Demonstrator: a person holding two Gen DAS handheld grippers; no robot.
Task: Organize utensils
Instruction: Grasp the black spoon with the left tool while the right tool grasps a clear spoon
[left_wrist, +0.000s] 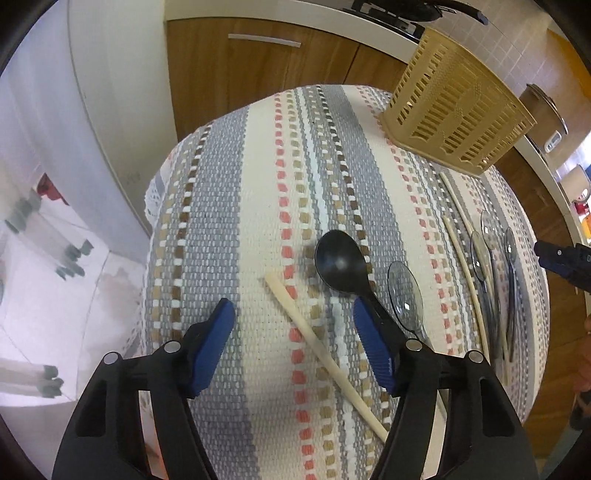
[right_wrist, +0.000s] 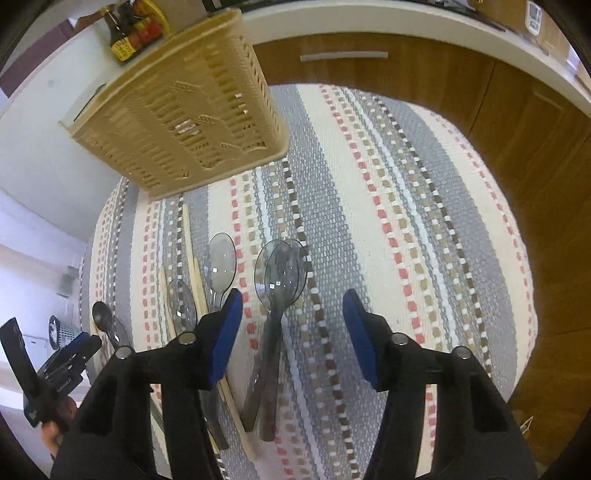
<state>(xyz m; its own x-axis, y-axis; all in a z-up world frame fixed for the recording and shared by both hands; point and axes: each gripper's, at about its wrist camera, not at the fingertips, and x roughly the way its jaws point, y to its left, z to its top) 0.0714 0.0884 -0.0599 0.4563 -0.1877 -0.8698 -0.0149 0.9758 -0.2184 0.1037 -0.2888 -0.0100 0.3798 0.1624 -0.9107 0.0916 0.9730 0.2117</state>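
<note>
Wood cabinets backed my striped table and beige basket. Both tools pointed steeply down, parted, gripping nothing: left tool straddled a chopstick beside the black spoon; right tool over stacked clear spoons.

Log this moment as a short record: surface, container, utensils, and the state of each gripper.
surface: striped woven cloth
container: beige slotted basket, at the cloth's far edge
utensils: black spoon, cream chopstick, clear spoons, stacked smoky spoons, all lying on the cloth
left gripper: open, holding nothing, the chopstick lies between its fingers
right gripper: open, holding nothing, above the stacked spoons' handles
</note>
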